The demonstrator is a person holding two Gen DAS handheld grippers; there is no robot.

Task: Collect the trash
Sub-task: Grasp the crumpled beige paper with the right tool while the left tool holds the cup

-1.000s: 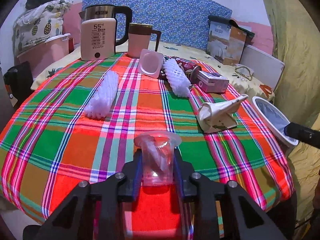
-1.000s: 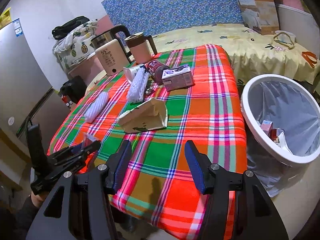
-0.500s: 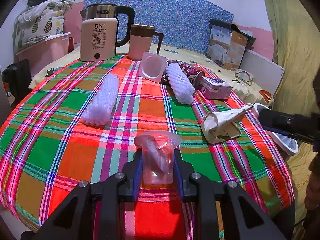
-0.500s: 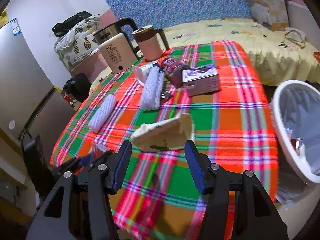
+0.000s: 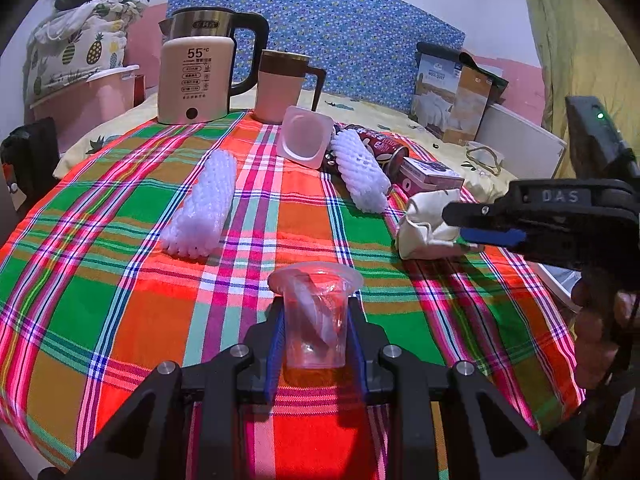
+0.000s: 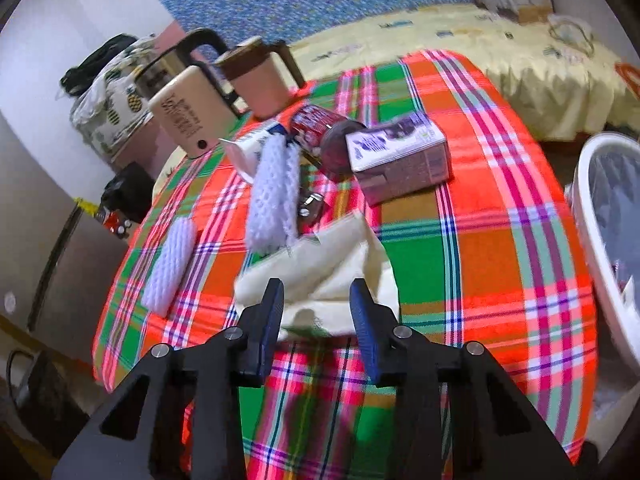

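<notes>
My left gripper (image 5: pixel 315 330) is shut on a clear plastic cup (image 5: pixel 315 314) with a crumpled wrapper inside, held just above the plaid tablecloth (image 5: pixel 120 280). My right gripper (image 6: pixel 318 312) is open, its jaws on either side of the near end of a crumpled cream paper bag (image 6: pixel 324 268); the bag also shows in the left wrist view (image 5: pixel 424 220), with the right gripper (image 5: pixel 480 224) at it. Two white foam nets (image 5: pixel 202 208) (image 5: pixel 362 172), a purple carton (image 6: pixel 400 160), a red can (image 6: pixel 320 128) and a white tub (image 5: pixel 306 136) lie on the table.
A kettle (image 5: pixel 196 76) and a pink mug (image 5: pixel 280 86) stand at the table's far edge. A white trash bin (image 6: pixel 612 240) with a liner stands on the floor right of the table. A bed (image 6: pixel 480 52) lies behind.
My right gripper has moved from beside the bin in over the table to the cream paper bag, jaws still open. My left gripper has held the cup and edged slightly forward.
</notes>
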